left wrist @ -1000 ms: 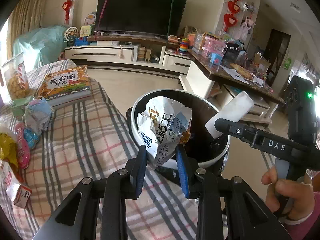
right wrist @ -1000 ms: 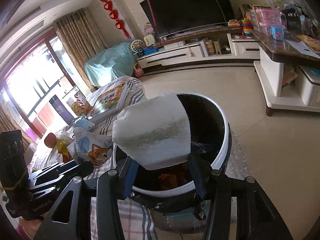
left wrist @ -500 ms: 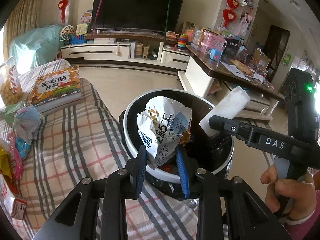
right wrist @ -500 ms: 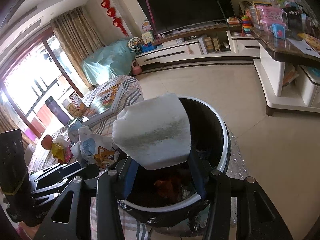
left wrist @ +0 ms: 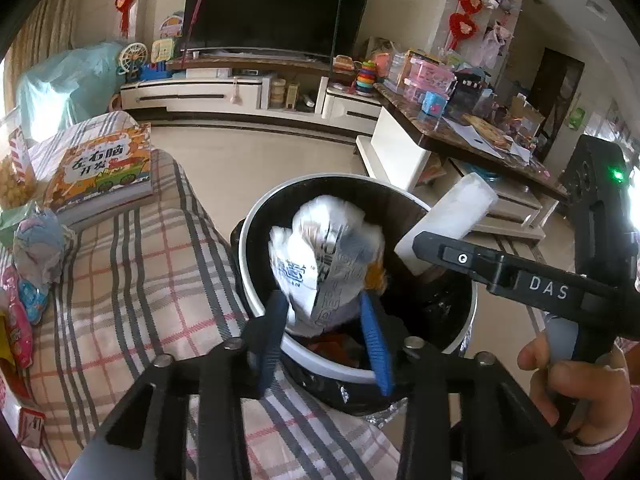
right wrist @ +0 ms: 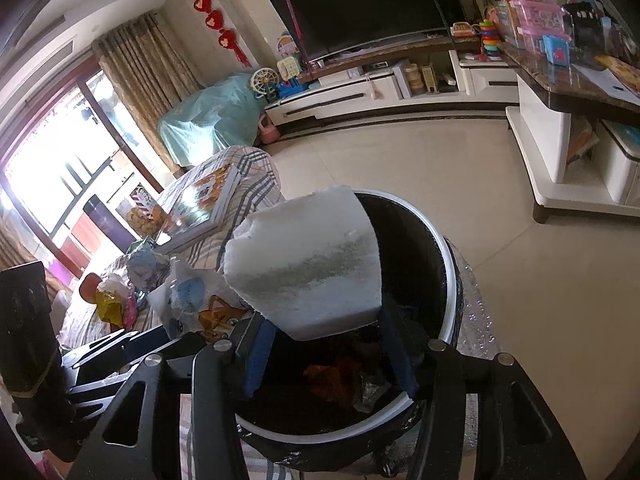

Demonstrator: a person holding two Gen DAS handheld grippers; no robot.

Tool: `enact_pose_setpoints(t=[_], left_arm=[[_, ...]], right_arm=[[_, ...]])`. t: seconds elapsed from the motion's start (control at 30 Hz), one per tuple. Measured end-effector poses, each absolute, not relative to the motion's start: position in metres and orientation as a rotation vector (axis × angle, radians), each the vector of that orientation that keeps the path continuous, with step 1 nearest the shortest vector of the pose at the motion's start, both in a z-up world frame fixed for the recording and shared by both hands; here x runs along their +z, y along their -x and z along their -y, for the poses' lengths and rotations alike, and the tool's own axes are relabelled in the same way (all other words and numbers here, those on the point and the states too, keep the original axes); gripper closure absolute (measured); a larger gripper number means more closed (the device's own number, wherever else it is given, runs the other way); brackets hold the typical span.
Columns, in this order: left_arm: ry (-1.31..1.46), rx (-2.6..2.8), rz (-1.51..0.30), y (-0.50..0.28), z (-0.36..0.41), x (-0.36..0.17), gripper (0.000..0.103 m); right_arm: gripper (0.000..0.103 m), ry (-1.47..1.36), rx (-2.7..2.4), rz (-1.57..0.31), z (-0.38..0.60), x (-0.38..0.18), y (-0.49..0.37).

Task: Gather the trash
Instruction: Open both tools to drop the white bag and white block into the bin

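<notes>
From the left wrist view, the left gripper (left wrist: 326,320) hangs over a round trash bin (left wrist: 256,232) with a white rim and black liner. Its jaws have just been opening, and a crumpled white wrapper (left wrist: 324,256) sits between the blue pads, blurred, its long axis running up and away from the fingers; whether the pads still press it I cannot tell. Blue printing on the wrapper is too smeared to read. To the right, the other tool's black finger is lettered "DAS", a green light glows on its body, and a hand (left wrist: 576,376) grips its handle. A white foam block (left wrist: 448,220) slants up and to the right above the bin's far side. Left of the bin, a plaid cloth (left wrist: 132,288) carries a children's book (left wrist: 102,168) with Chinese characters on its orange cover, plus small snack packets. From the right wrist view, the right gripper (right wrist: 326,340) has its jaws just opening too; the foam block (right wrist: 308,268) stands tilted between the pads, its broad face toward the camera, a greyish streak across it, directly above the bin (right wrist: 448,264). Orange scraps lie inside. A dark television (right wrist: 360,4) fills the far wall.
</notes>
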State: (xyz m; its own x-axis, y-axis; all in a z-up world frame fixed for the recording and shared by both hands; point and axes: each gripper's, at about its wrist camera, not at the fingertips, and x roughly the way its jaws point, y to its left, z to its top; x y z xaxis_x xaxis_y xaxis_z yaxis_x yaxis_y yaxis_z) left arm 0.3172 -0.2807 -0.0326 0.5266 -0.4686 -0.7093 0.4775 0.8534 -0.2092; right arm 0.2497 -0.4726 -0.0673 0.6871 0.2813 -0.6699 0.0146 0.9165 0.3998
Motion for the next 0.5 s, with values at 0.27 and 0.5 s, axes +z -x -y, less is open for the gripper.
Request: enact_pose_setpoints(t=[0.27, 0.5], left_arm=[[0.035, -0.548, -0.851, -0.309, 0.268, -0.034, 0.049], [0.098, -0.497, -0.826, -0.281, 0.224, -0.037, 0.044]], right_arm=[[0.032, -0.412, 0.147, -0.777, 0.474, -0.062, -0.241], [0.020, -0.429, 0.171, -0.738, 0.455, -0.059, -0.228]])
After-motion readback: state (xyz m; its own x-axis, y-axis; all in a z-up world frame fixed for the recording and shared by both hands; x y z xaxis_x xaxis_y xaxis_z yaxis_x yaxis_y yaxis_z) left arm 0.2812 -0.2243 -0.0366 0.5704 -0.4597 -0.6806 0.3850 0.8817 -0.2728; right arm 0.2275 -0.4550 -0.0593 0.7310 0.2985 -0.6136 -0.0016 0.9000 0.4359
